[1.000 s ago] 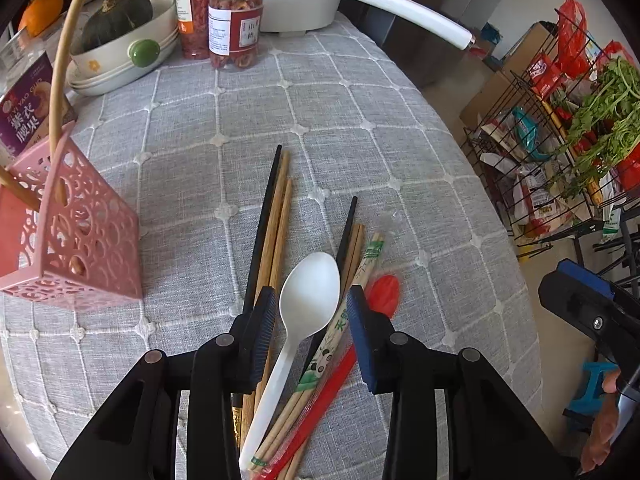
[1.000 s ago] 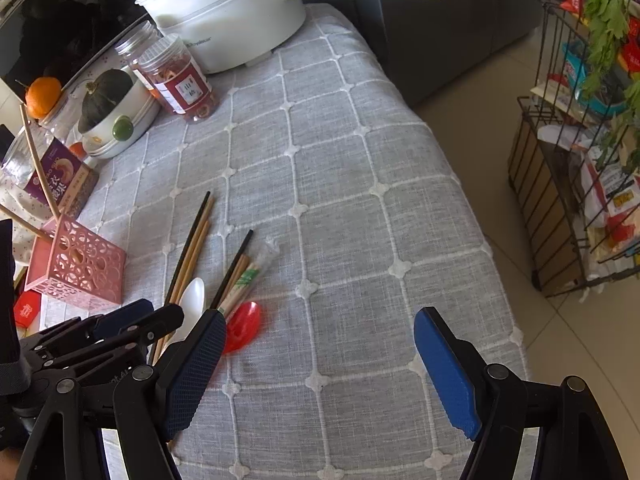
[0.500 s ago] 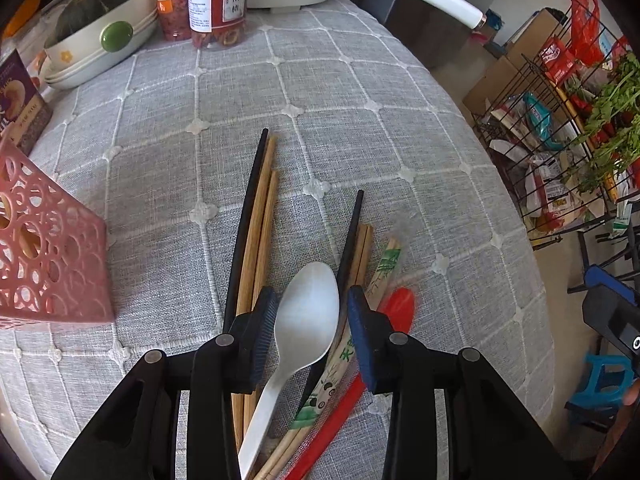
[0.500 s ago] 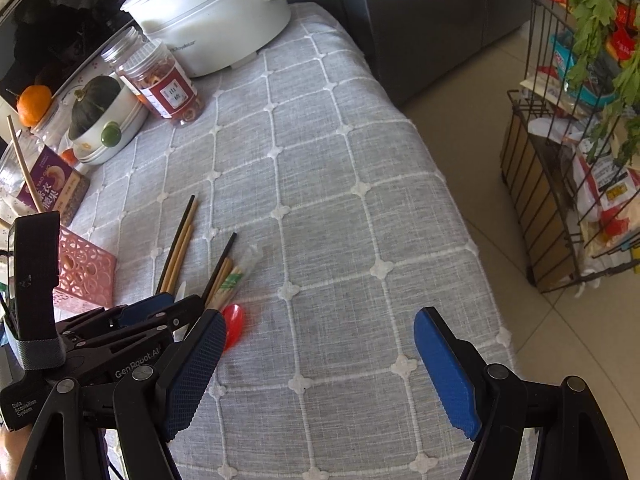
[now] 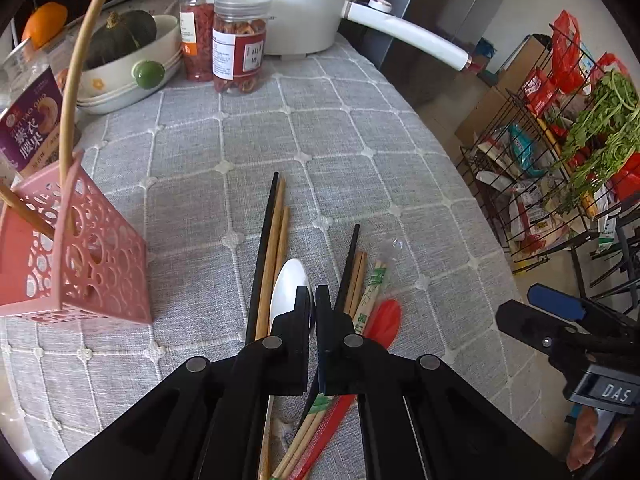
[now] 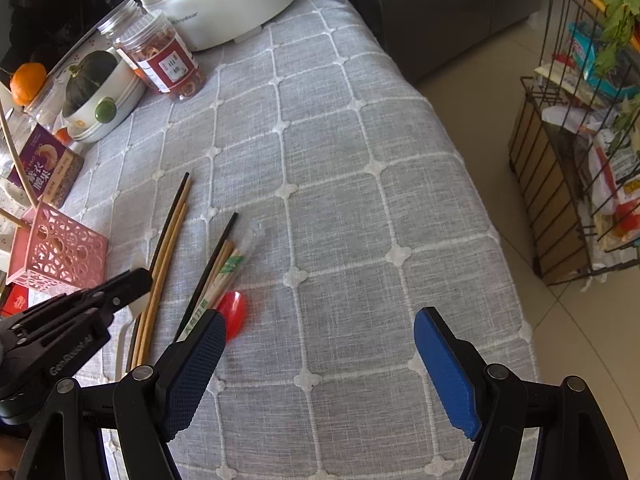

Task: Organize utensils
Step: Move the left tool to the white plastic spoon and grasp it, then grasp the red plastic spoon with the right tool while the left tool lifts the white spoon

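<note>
Near the lower centre of the left wrist view, the left gripper [image 5: 312, 300] has its jaws drawn together on the white spoon [image 5: 286, 292], whose bowl shows just ahead of the fingertips; how firmly the spoon is pinched cannot be told. The spoon lies among loose utensils on the grey quilted tablecloth [image 5: 360, 152]: a black chopstick [image 5: 264, 248] with two wooden chopsticks [image 5: 276, 240] just to its left, a second black chopstick [image 5: 348, 268], a wooden pair and a paper-wrapped pair [image 5: 370, 292] just to its right, and a red spoon [image 5: 386, 320] at the outer right of the heap. These pieces touch or overlap, crowding both sides of the closed jaws.

Left of the heap stands a pink perforated holder [image 5: 80, 248], tilted in this view, with a long bamboo stick [image 5: 76, 64] and a wooden stick rising from it. Farther back stand two jars [image 5: 240, 44], a bowl holding a dark green squash [image 5: 124, 36], a purple box [image 5: 32, 120] and a white pot [image 5: 288, 4] with a long handle.

The right gripper [image 6: 320, 364] hovers with jaws wide and nothing between them, over bare cloth right of the heap. The cloth's middle and right side lie open up to the table edge; beyond it stands a wire rack [image 6: 580, 160] of groceries on the floor.
</note>
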The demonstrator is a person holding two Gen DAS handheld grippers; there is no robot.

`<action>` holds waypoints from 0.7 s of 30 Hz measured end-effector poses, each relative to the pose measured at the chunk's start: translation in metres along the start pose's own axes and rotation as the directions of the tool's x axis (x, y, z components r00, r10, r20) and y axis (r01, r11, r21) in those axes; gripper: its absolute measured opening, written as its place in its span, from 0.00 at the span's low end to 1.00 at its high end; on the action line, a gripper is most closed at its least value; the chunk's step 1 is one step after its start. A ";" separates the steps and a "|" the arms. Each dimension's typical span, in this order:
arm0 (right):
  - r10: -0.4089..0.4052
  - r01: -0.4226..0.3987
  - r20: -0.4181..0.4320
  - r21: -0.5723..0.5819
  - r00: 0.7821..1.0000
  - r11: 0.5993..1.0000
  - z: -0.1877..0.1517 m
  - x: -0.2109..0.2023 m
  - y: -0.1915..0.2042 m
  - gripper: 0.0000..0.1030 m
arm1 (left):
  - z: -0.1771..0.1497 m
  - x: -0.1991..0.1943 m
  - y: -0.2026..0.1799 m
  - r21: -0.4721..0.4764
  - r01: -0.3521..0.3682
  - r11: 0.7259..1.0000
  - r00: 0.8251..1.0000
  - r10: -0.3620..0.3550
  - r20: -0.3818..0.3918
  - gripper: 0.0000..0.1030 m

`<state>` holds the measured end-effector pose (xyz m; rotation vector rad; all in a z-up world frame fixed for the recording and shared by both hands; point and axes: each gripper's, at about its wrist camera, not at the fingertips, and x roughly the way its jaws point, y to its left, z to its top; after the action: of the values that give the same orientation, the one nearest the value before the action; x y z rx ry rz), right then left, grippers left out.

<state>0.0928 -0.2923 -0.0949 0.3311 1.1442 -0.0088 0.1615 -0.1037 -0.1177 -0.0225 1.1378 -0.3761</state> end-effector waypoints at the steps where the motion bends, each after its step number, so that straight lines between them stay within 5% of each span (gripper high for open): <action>1: 0.004 -0.004 -0.007 0.002 1.000 1.000 0.000 0.003 0.001 0.79 | 0.000 -0.007 0.002 -0.005 0.007 1.000 1.000 -0.007 0.015 0.02; 7: 0.058 -0.059 -0.060 -0.010 0.997 0.998 0.000 0.026 0.011 0.77 | -0.005 -0.050 0.012 -0.032 0.060 0.998 0.991 -0.055 0.118 0.02; 21: 0.104 -0.111 -0.137 -0.043 0.985 0.993 0.004 0.078 0.040 0.33 | -0.025 -0.097 0.049 -0.056 0.101 0.993 0.979 -0.090 0.184 0.02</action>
<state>0.1363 -0.2425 -0.1523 0.3524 1.2563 0.1394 0.1181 -0.0241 -0.0532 -0.1662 0.9707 -0.4139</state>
